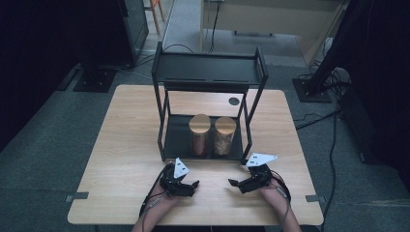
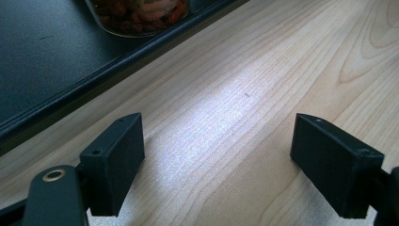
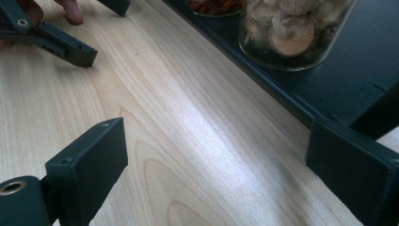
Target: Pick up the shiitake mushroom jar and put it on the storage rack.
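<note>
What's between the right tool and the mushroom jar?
Bare tabletop, then the front lip of the rack. The right tool is open and empty; the mushroom jar stands just behind that lip, seen in the right gripper view.

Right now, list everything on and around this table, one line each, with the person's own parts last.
Light wooden table: one, pale wood, centre of the high view.
Black two-tier metal shelf rack: one, black, standing on the table's far half.
Glass jar of reddish-orange pieces with wooden lid: one, on the rack's lower tray, left.
Glass jar of pale mushroom-like pieces with wooden lid: one, on the same tray, right.
Cables: several, black, on the grey floor to the right.
Left gripper: one, black, open, near edge of table.
Right gripper: one, black, open, near edge, facing the left one.
</note>
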{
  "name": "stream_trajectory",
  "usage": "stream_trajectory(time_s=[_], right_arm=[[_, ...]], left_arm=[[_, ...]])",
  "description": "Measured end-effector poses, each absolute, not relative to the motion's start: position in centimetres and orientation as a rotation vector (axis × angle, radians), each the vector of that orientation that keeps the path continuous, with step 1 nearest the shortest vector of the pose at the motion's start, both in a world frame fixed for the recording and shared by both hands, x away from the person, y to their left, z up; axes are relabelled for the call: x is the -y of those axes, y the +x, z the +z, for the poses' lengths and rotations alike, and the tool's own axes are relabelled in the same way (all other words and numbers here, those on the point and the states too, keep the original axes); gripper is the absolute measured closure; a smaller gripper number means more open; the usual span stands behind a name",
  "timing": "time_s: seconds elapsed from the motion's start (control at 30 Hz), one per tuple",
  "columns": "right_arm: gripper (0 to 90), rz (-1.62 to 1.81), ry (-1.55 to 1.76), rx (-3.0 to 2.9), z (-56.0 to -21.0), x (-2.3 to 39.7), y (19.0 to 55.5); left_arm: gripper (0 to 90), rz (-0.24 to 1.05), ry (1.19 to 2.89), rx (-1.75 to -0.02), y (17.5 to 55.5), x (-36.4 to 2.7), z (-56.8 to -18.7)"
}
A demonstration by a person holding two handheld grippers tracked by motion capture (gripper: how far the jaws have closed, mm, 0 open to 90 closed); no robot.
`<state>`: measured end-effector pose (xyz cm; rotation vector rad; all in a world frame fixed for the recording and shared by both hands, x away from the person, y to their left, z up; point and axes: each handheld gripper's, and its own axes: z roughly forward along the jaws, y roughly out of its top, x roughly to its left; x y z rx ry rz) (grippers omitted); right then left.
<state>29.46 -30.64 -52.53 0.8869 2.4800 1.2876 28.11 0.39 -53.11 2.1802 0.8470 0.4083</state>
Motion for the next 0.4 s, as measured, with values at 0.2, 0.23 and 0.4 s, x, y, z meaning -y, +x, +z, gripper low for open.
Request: stream_trajectory(time_s=[0.2, 0.23, 0.4], right_arm=[[5.8, 1.282, 0.897, -2.484, -52.6, 30.95, 29.57], [5.8, 1.281, 0.901, -2.484, -52.61, 31.0, 29.59], [5.8, 1.278, 0.906, -2.482, -52.62, 31.17, 29.65]], left_arm=[[18.3, 0.408, 2.18, -0.847, 28.11, -0.39, -53.11], [18.3, 0.408, 2.18, -0.847, 28.11, -0.39, -53.11], [18.3, 0.408, 2.18, -0.847, 28.11, -0.39, -53.11]])
